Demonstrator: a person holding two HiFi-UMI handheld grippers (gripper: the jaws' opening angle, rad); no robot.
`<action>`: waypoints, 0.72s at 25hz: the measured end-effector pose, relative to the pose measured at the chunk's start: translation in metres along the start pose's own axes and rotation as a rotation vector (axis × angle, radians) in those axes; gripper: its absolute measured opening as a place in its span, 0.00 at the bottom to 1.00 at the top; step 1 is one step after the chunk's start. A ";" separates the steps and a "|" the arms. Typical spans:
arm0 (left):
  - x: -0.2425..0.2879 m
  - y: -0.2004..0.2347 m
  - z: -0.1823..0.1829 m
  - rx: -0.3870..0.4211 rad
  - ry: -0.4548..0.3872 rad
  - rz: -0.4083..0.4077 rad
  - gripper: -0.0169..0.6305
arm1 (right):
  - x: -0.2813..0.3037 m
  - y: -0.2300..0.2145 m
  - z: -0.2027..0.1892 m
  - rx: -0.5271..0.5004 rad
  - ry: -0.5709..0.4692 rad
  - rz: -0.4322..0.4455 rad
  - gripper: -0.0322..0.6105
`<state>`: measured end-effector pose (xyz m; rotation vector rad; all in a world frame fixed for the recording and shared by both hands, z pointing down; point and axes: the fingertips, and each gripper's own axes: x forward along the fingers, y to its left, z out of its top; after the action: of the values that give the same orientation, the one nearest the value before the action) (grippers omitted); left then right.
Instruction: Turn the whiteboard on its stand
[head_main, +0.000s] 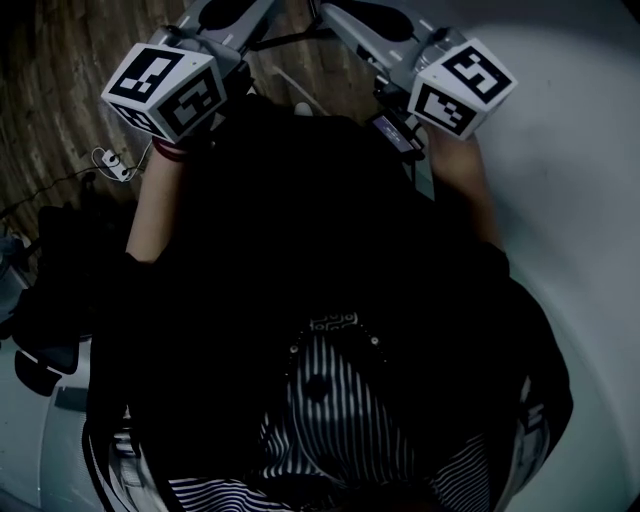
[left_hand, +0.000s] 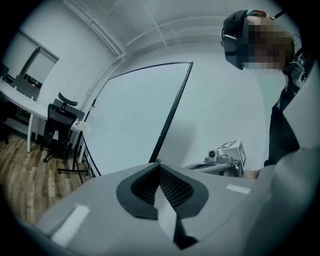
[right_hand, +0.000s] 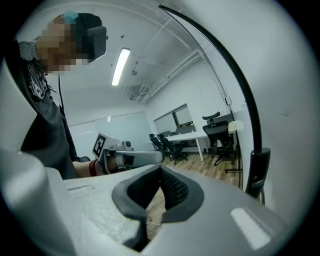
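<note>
The whiteboard (left_hand: 135, 115) is a large white panel with a thin black frame (left_hand: 172, 110), standing ahead of my left gripper (left_hand: 159, 163). That gripper's jaws are shut with nothing between them, short of the board's edge. In the right gripper view the board (right_hand: 292, 100) fills the right side, with its curved black frame (right_hand: 235, 75) and a black bracket (right_hand: 259, 170) on it. My right gripper (right_hand: 160, 168) is shut and empty, just left of that frame. The head view shows both marker cubes (head_main: 165, 88) (head_main: 462, 85) held up side by side, next to the white board surface (head_main: 575, 200).
Black office chairs (left_hand: 57, 125) and a white desk (left_hand: 20, 97) stand beyond the board on a wooden floor (left_hand: 25, 175). More chairs and desks (right_hand: 215, 132) show in the right gripper view. A power strip (head_main: 115, 165) lies on the floor at left. The stand's foot (left_hand: 75, 171) rests near the chairs.
</note>
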<state>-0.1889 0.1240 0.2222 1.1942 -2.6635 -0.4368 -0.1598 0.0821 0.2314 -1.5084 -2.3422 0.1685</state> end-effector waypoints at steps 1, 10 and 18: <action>0.000 -0.001 0.003 0.005 0.002 -0.013 0.01 | -0.001 -0.001 0.002 -0.001 -0.006 -0.017 0.05; 0.006 -0.011 0.008 0.030 0.032 -0.143 0.01 | -0.007 -0.009 0.021 0.004 -0.079 -0.195 0.05; 0.009 0.012 0.007 0.045 0.098 -0.308 0.01 | 0.011 -0.034 0.021 0.013 -0.113 -0.437 0.05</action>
<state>-0.2052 0.1263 0.2201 1.6043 -2.4259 -0.3538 -0.2011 0.0794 0.2238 -0.9688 -2.6866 0.1602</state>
